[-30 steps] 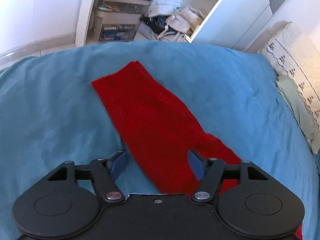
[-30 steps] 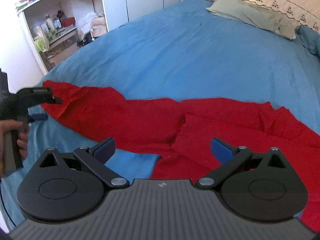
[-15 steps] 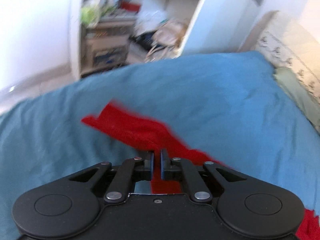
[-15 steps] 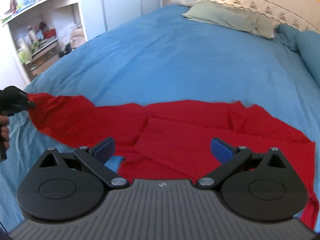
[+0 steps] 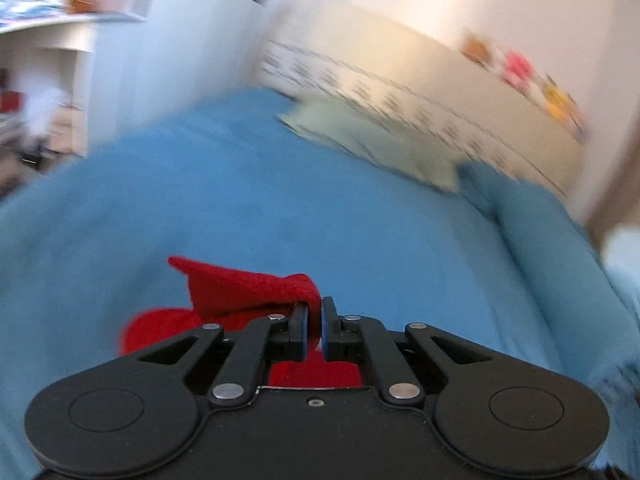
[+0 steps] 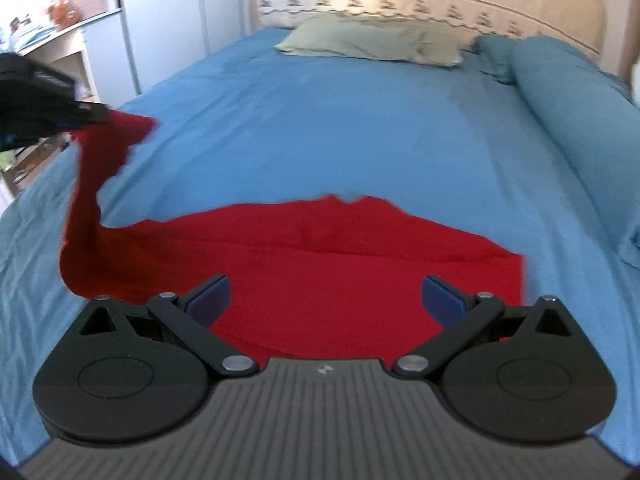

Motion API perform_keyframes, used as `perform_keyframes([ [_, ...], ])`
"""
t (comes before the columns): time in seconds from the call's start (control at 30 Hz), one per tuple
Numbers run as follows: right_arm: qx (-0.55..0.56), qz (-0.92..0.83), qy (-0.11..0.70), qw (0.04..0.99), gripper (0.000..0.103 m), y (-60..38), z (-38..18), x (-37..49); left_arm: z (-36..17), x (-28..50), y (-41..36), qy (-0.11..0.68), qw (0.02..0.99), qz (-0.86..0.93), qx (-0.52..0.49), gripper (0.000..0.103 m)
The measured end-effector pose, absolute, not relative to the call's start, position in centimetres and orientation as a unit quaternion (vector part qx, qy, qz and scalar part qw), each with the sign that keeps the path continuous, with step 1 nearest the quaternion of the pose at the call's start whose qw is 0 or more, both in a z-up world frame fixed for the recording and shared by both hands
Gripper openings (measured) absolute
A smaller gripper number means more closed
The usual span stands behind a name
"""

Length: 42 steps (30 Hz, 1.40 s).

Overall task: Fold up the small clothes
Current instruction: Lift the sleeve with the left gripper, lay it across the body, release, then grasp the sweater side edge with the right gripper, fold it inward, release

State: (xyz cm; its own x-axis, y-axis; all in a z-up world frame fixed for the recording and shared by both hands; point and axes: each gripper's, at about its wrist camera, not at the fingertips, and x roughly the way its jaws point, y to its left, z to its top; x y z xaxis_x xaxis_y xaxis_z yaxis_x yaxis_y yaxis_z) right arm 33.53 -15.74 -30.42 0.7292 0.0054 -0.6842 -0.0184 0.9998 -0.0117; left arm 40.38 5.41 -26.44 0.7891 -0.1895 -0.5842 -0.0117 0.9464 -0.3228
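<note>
The bed point(image 6: 320, 120) filled both views under a blue sheet; a pale pillow point(image 6: 368, 40) lay at twelve o'clock by the headboard; the red garment point(image 6: 320, 272) lay spread at six o'clock, its left end lifted off the sheet toward ten o'clock; the left gripper point(image 5: 314, 312) was clamped on that end; the right gripper point(image 6: 324, 296) hung above the cloth, jaws wide, holding nothing.
</note>
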Motion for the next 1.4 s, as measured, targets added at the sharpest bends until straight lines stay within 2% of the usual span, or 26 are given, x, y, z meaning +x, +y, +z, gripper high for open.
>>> perform_keyframes([
  [0.13,-0.009,-0.022,0.374,0.927,0.103,-20.4,-30.4,32.1,-31.3,40.8,-3.0,0.37,0.914,-0.088,-0.144,0.006],
  [0.33,0.016,-0.042,0.385,0.922,0.103,-26.1,-31.5,30.4,-39.3,40.4,-8.6,0.449,0.884,-0.075,-0.107,0.006],
  [0.43,0.028,-0.043,0.391,0.919,0.103,-27.5,-32.4,29.6,-40.6,39.5,-8.6,0.461,0.877,-0.076,-0.109,0.007],
  [0.57,0.041,-0.043,0.401,0.914,0.103,-27.7,-32.7,29.4,-39.3,39.3,-8.0,0.462,0.875,-0.09,-0.109,0.01],
  [0.63,0.049,-0.037,0.401,0.914,0.103,-27.7,-32.2,29.7,-38.1,38.8,-7.2,0.455,0.88,-0.092,-0.103,0.037],
  [0.67,0.049,-0.035,0.4,0.915,0.103,-27.5,-31.9,29.8,-37.5,38.3,-7.0,0.448,0.884,-0.088,-0.098,0.07],
  [0.7,0.047,-0.031,0.399,0.915,0.103,-27.2,-31.4,30.1,-36.6,37.9,-6.2,0.436,0.892,-0.077,-0.092,0.091],
  [0.77,0.039,-0.023,0.394,0.918,0.103,-26.6,-30.7,30.5,-35.3,37.0,-4.1,0.413,0.906,-0.053,-0.078,0.102],
  [1.07,-0.038,0.059,0.423,0.903,0.103,-20.0,-31.4,35.2,-32.8,35.7,4.1,0.426,0.904,0.046,0.013,0.102],
  [1.23,-0.13,0.114,0.423,0.89,0.103,-14.8,-33.5,38.9,-33.2,35.3,7.3,0.438,0.898,0.043,0.005,0.102],
  [1.33,-0.181,0.14,0.44,0.869,0.089,-12.0,-35.0,41.6,-33.2,34.3,8.5,0.441,0.896,0.051,-0.005,0.102],
  [1.4,-0.214,0.149,0.449,0.855,0.086,-10.3,-36.5,43.1,-33.4,34.1,9.2,0.443,0.894,0.057,-0.021,0.102],
])
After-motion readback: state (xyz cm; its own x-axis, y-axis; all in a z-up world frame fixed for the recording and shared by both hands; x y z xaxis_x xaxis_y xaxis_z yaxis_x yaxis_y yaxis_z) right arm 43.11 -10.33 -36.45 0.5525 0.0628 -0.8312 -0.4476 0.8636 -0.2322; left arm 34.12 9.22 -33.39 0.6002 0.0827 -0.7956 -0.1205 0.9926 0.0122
